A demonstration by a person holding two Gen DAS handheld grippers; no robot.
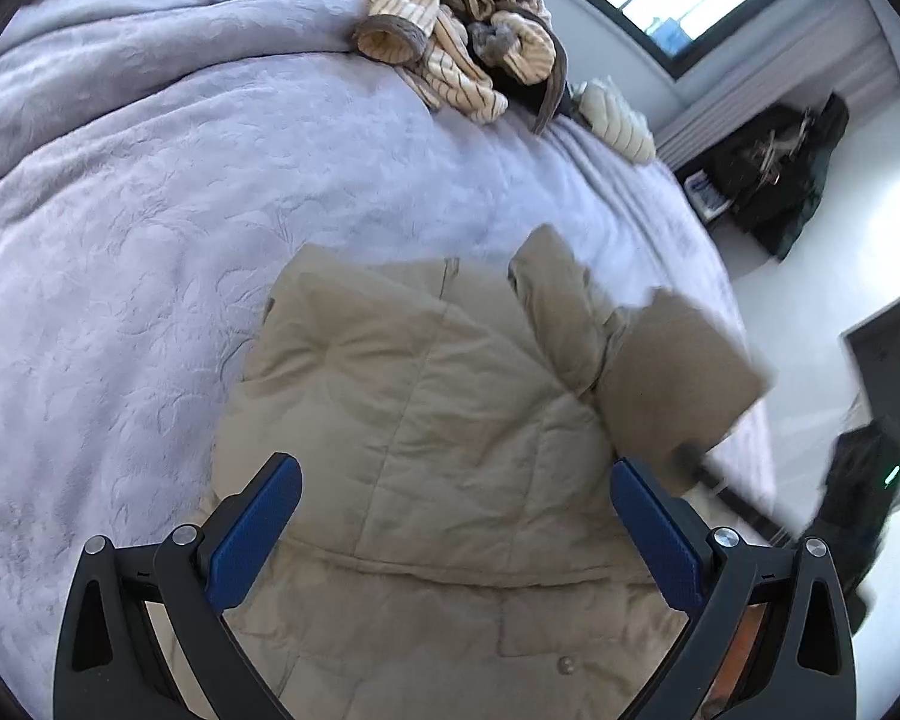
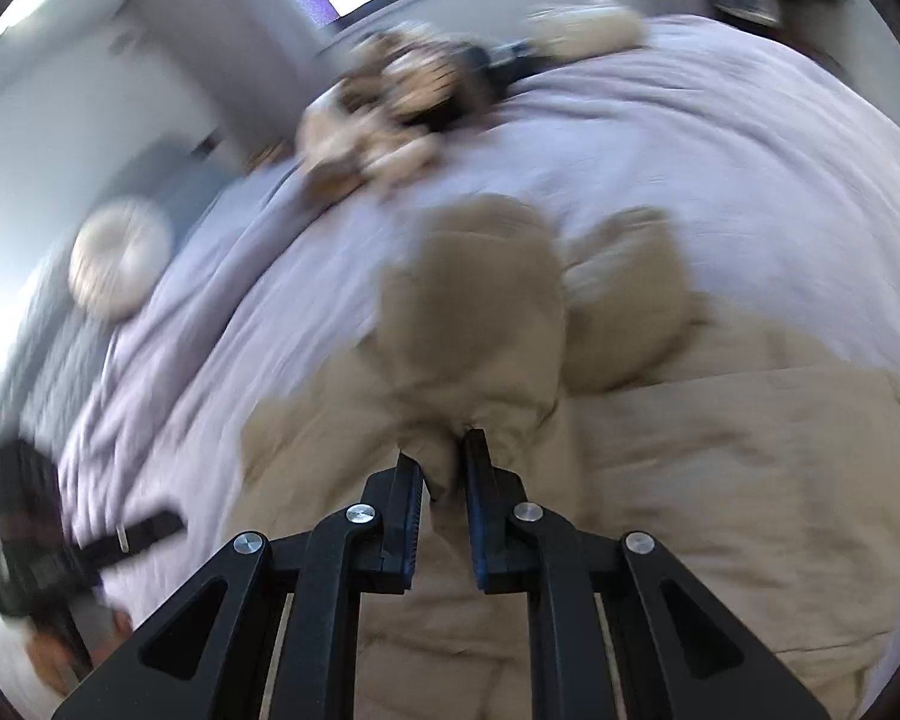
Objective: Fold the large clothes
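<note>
A beige quilted jacket [image 1: 426, 396] lies spread on the bed, with its collar end towards the far side. My left gripper [image 1: 456, 486] hovers just above the jacket's body, its blue pads wide apart and nothing between them. In the right wrist view my right gripper [image 2: 444, 444] is shut on a pinch of the jacket's sleeve [image 2: 474, 312], which hangs bunched and lifted above the jacket [image 2: 720, 450]. In the left wrist view the same raised sleeve [image 1: 678, 372] shows blurred at the right, over the bed's edge side.
The lilac bed cover [image 1: 150, 210] stretches wide to the left and beyond the jacket. A heap of striped cream and brown clothes [image 1: 456, 42] lies at the far edge, with a cream bundle [image 1: 615, 120] beside it. Dark bags [image 1: 780, 168] sit on the floor at right.
</note>
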